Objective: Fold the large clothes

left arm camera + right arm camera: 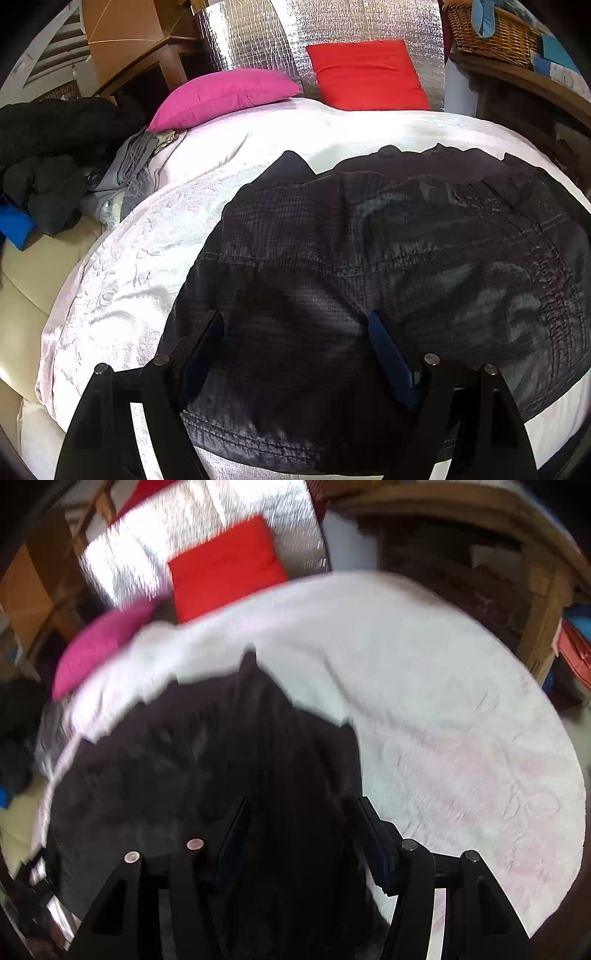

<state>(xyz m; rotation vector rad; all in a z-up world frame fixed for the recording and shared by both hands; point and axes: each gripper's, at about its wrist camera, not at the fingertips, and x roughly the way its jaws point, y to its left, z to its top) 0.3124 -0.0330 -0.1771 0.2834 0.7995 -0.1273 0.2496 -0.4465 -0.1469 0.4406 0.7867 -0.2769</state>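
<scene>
Dark jacket lies spread on the white cover, filling the left wrist view from centre to 3 o'clock; in the blurred right view it sits at 7–9 o'clock. Left gripper stands wide over the cloth, nothing pinched; right gripper is partly open above dark fabric, and whether its pads touch I cannot tell. Likely light, soft, slick quilted shell with firmer stitched hems, so best taken at the hem near 6 o'clock.
</scene>
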